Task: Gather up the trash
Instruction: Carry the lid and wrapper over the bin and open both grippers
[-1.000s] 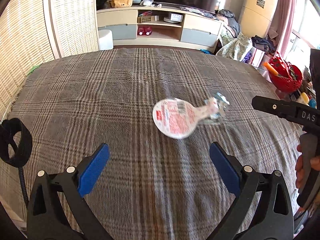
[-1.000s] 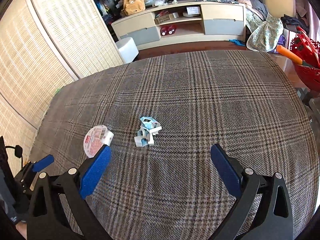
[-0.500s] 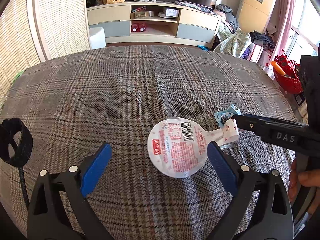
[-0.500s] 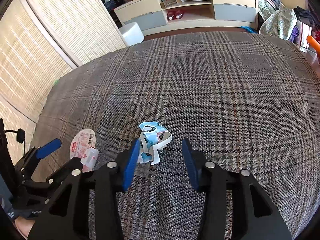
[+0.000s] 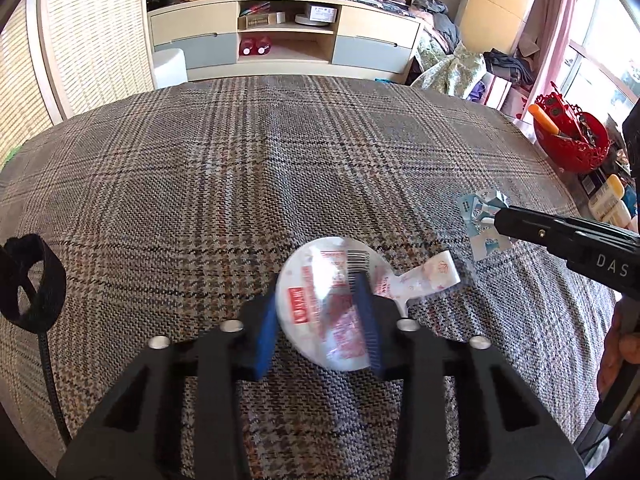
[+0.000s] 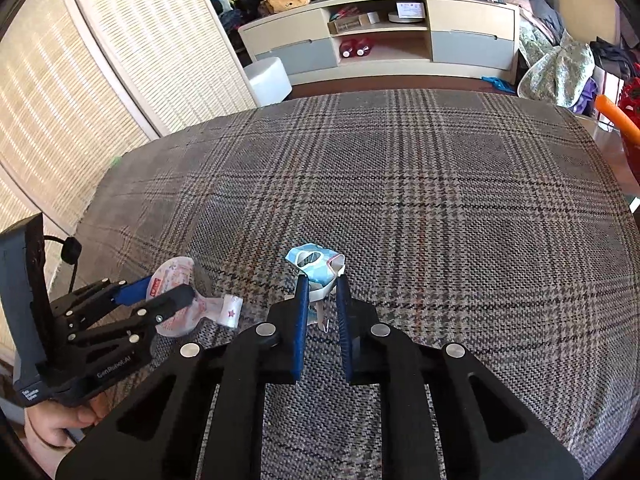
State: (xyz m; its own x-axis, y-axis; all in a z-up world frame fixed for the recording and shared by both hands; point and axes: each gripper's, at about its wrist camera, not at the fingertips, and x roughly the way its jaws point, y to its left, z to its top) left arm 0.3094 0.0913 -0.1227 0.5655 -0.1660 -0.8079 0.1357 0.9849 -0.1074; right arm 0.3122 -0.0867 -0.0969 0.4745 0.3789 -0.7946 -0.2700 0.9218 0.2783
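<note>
A round white peel-off lid (image 5: pixel 326 300) with red print and a barcode lies on the plaid cloth (image 5: pixel 240 184). My left gripper (image 5: pixel 320 312) is shut on it, blue pads pressing its two sides; it also shows in the right wrist view (image 6: pixel 176 296). A crumpled blue and white wrapper (image 6: pixel 316 268) lies to the right of the lid. My right gripper (image 6: pixel 322 304) is shut on the wrapper's near end. The wrapper also shows in the left wrist view (image 5: pixel 478 216).
A low cabinet (image 5: pixel 280 40) with shelves stands beyond the cloth. A white stool (image 6: pixel 266 80) stands at its left. A red basket (image 5: pixel 572 140) sits at the right edge. Woven screens (image 6: pixel 80 80) line the left.
Both grippers have moved in and closed from wide open. The left one now clamps the lid, the right one the wrapper.
</note>
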